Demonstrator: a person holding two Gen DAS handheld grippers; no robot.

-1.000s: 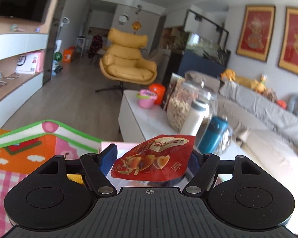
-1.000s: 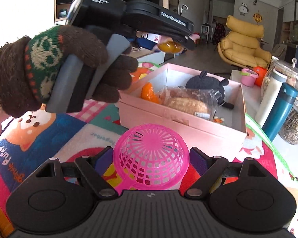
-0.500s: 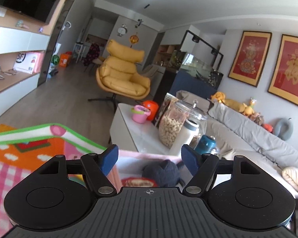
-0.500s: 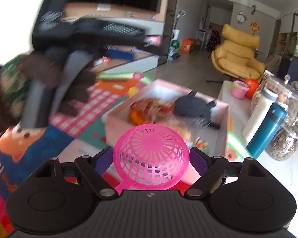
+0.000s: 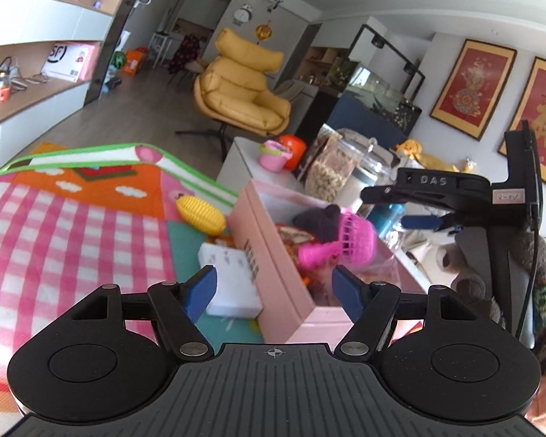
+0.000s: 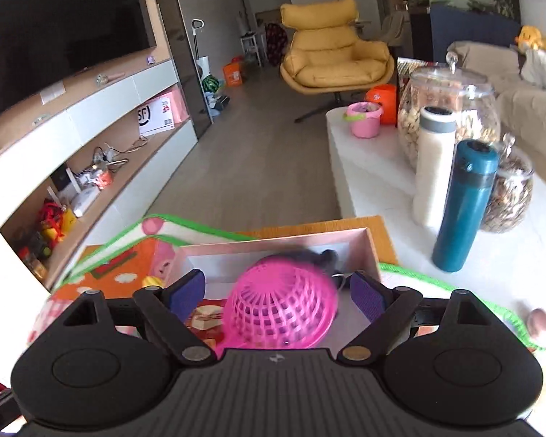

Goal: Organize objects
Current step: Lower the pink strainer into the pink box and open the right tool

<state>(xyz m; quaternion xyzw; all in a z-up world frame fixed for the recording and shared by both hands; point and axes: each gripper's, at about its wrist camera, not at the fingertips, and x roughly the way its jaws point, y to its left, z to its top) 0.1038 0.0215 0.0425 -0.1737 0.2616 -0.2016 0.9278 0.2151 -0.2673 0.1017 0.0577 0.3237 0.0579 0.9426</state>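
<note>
An open pink box [image 5: 269, 255] stands on the play mat with a red snack packet [image 5: 291, 233] and a dark knitted toy [image 5: 316, 222] inside. A pink plastic strainer [image 5: 345, 240] hangs blurred over the box, just below my right gripper [image 5: 382, 207]. In the right wrist view the strainer [image 6: 280, 309] sits between the fingers of the right gripper [image 6: 276, 293], whose jaws are opening. Gaps show on both sides, so the pads are not pressing it. My left gripper [image 5: 273, 293] is open and empty, low at the box's near left corner.
A yellow toy corn [image 5: 200, 213] and a white carton [image 5: 233, 280] lie on the mat [image 5: 72, 225] left of the box. Beyond the box, the white table [image 6: 375, 167] holds a teal bottle [image 6: 466, 204], a white bottle [image 6: 433, 167], glass jars [image 6: 451, 109] and a pink bucket [image 6: 364, 120].
The left gripper released the red snack packet, which now lies in the box, and drew back to the left. The right gripper carried the strainer over the box and widened its jaws.
</note>
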